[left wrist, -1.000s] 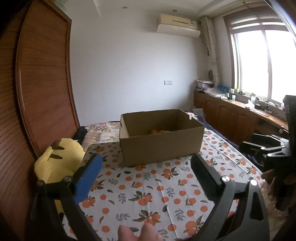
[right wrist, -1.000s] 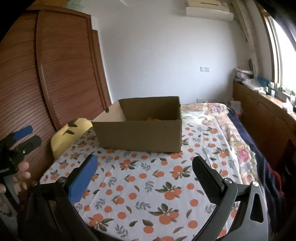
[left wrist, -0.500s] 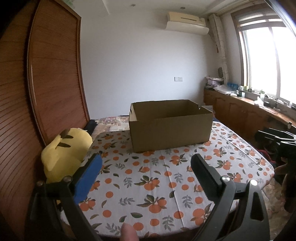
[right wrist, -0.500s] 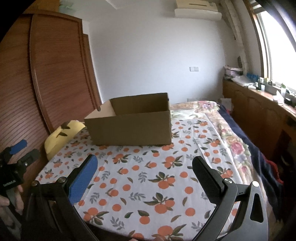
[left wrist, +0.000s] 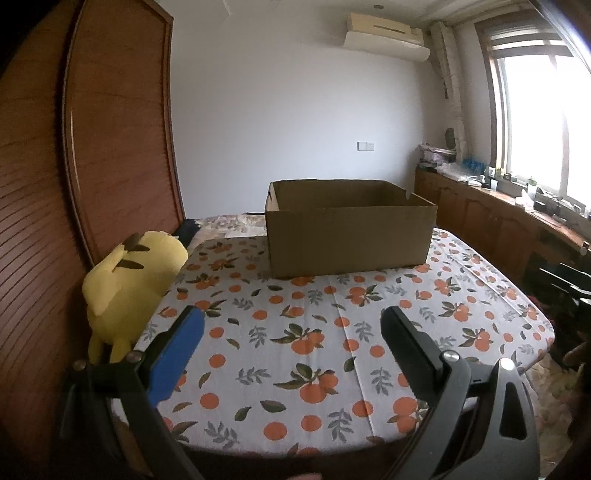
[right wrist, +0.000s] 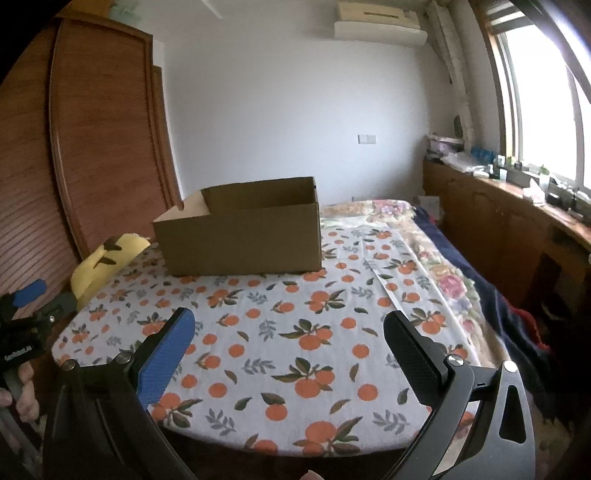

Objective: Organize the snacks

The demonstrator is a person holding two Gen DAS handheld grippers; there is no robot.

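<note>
An open cardboard box (left wrist: 349,236) is seen standing on the far part of a desk covered with an orange-print tablecloth (left wrist: 317,332); its flaps are absent from view and its inside cannot be made out from either camera, so no snacks can be told. The left tool (left wrist: 291,332) is held above the near edge of the desk with its jaws spread wide and nothing between them, one finger being padded in blue (left wrist: 177,350) and the other in black. The right tool (right wrist: 290,332) is likewise held wide and empty over the near edge, well apart from the box. A yellow plush toy (left wrist: 129,280) (with dark ear tips) is wedged between the left edge of the desk and a wooden slatted wardrobe door (left wrist: 118,140). In the right wrist view the left tool is also caught at the far left, gripped by a hand (right wrist: 22,391). An air conditioner (left wrist: 386,35) is mounted high on the white wall, and a window (left wrist: 543,122) is set above a cluttered wooden cabinet (left wrist: 491,218).
</note>
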